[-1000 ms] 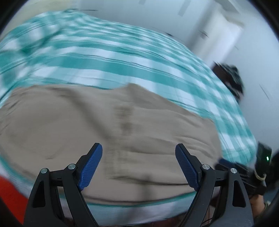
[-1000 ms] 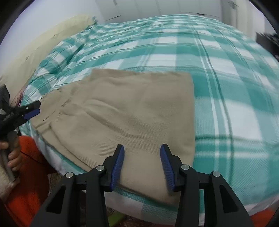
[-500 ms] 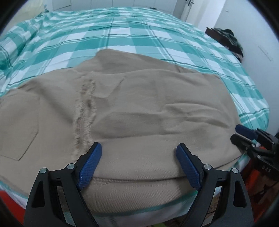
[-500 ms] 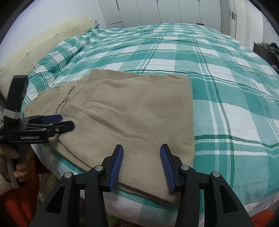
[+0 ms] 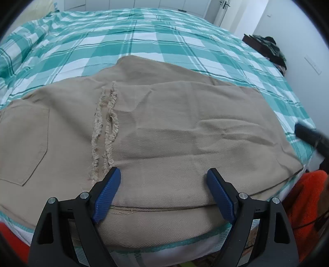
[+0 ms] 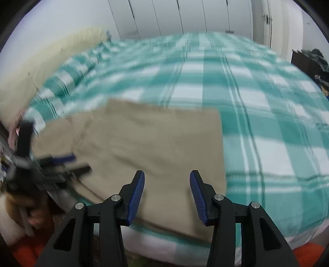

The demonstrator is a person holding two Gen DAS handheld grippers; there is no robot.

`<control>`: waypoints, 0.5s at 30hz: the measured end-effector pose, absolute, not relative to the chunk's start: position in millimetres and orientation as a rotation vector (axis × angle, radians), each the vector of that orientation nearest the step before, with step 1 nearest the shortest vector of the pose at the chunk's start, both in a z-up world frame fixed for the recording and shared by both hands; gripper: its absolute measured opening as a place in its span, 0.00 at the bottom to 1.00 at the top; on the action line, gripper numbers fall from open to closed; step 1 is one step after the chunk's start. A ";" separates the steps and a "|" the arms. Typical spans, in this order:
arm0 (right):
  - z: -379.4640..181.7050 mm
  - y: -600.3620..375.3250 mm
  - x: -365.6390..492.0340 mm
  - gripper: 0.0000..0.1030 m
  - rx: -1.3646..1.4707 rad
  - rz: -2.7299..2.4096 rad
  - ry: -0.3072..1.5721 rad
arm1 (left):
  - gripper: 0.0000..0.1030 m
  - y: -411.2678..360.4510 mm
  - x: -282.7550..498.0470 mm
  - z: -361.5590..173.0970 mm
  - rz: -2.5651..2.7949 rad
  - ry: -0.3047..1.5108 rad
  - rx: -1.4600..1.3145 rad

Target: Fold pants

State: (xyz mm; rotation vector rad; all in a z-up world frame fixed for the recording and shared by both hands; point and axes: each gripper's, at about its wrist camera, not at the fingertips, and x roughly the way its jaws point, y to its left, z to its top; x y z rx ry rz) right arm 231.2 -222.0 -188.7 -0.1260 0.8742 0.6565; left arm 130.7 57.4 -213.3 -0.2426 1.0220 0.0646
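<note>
While both cameras run, I count one pair of tan pants [image 5: 164, 127] folded flat at the near edge of one checked bed [image 5: 144, 41]. My left gripper [image 5: 163, 194] gapes wide, empty; my right gripper [image 6: 167, 194] likewise parted, empty.

No text, label, brand, number or sign can be read in either wrist view.

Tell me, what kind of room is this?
Most likely a bedroom. A big bed with a green-and-white checked cover fills the view, tan pants lie on it, and tall white closet doors stand behind it.
</note>
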 end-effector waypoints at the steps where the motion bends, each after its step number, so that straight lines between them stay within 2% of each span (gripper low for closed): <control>1: -182.3 -219.8 233.5 0.45 -0.128 0.659 0.860 | 0.84 56.8 130.6 -213.5 0.066 1.021 -0.240; 6: -174.5 -203.5 257.4 0.45 -0.141 0.662 0.854 | 0.85 57.3 130.0 -215.1 0.066 1.016 -0.236; 11: -223.2 -198.0 276.1 0.45 -0.155 0.637 1.002 | 0.85 54.8 129.8 -217.4 0.065 1.009 -0.215; 15: -218.8 -201.6 263.6 0.45 -0.192 0.624 0.955 | 0.85 56.3 129.4 -216.6 0.063 1.007 -0.226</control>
